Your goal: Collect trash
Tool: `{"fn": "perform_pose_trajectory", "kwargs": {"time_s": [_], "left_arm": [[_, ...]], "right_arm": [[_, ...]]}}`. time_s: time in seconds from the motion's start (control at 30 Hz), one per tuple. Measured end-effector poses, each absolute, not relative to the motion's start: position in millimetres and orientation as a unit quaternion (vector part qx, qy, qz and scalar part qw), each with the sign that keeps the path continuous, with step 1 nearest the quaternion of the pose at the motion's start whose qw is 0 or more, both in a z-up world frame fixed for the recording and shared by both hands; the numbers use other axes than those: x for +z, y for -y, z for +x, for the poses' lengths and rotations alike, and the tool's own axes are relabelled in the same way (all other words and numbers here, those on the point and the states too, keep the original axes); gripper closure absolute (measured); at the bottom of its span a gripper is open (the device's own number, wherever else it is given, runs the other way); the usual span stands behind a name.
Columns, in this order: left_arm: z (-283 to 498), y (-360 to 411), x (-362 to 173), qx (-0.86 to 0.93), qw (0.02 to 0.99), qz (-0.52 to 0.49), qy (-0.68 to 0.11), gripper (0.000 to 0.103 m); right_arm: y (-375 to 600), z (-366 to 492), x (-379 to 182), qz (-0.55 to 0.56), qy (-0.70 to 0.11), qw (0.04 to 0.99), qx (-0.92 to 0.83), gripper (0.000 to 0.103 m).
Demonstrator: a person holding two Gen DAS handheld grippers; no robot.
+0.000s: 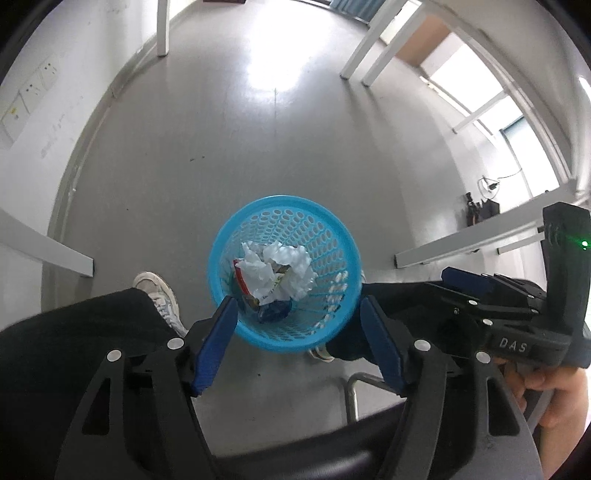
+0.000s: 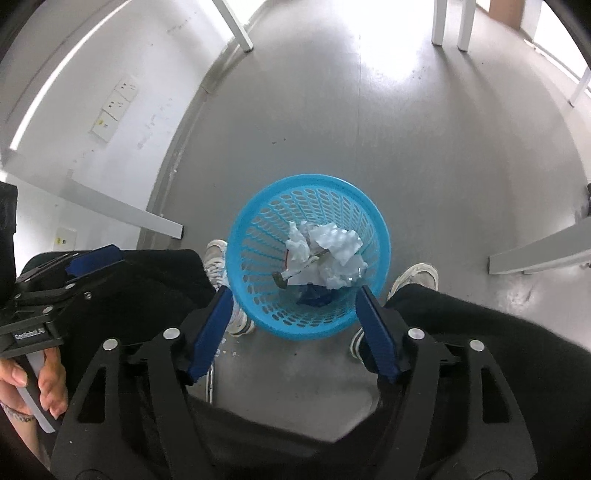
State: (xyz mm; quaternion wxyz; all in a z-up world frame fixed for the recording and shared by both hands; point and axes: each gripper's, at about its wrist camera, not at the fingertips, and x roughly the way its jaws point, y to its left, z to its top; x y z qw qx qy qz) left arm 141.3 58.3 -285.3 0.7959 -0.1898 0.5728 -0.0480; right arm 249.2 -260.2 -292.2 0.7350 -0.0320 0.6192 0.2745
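**Hovering over the bin — both grippers empty**

Grey floor [image 1: 229, 147] fills both views, white wall [image 1: 55, 110] on one side, white furniture legs [image 1: 162, 29] at the far end. Person seated on a chair: black trouser legs [image 2: 480, 325] and white sneakers [image 2: 413, 277] either side of the bin.

Blue perforated wastebasket [image 1: 332, 236] stands upright on the floor between the feet, seen from above. Inside it: crumpled white paper [image 1: 280, 269] on top, a red-edged wrapper [image 1: 242, 280] beside it, something dark blue [image 1: 273, 314] at the bottom.

Left gripper [image 1: 297, 347] — jaws apart, nothing between the blue pads [image 1: 216, 343], above the near rim of the basket. Right gripper [image 2: 295, 332] — same: jaws apart, empty, above the basket. A hand [image 2: 33, 384] grips the left unit's handle in the right wrist view.
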Motion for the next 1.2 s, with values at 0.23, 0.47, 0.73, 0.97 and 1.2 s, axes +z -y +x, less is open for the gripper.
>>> {"fn": "perform_pose_trajectory", "kwargs": {"time_s": [0.23, 0.47, 0.73, 0.97, 1.2], "left_arm": [[101.6, -50.9, -243.6, -0.056, 0.816, -0.178, -0.547, 0.021], [71.2, -41.1, -220.9, -0.054, 0.841, -0.154, -0.517, 0.010], [82.2, -58.5, -252.9, -0.033, 0.827, -0.171, -0.534, 0.006], [93.3, -64.9, -263.2, -0.049, 0.823, -0.169, -0.540, 0.006], [93.9, -54.4, -267.2, -0.054, 0.816, -0.152, -0.555, 0.006]], "right_arm": [[278.7, 206.7, -247.7, -0.026, -0.581, 0.757, 0.298, 0.024], [295.9, 177.1, -226.9, -0.021, -0.560, 0.774, 0.296, 0.019], [288.7, 179.8, -236.1, -0.033, -0.570, 0.763, 0.302, 0.010], [280.2, 183.2, -241.6, -0.040, -0.575, 0.756, 0.312, 0.009], [279.5, 184.4, -243.9, -0.032, -0.579, 0.751, 0.315, 0.009]]}}
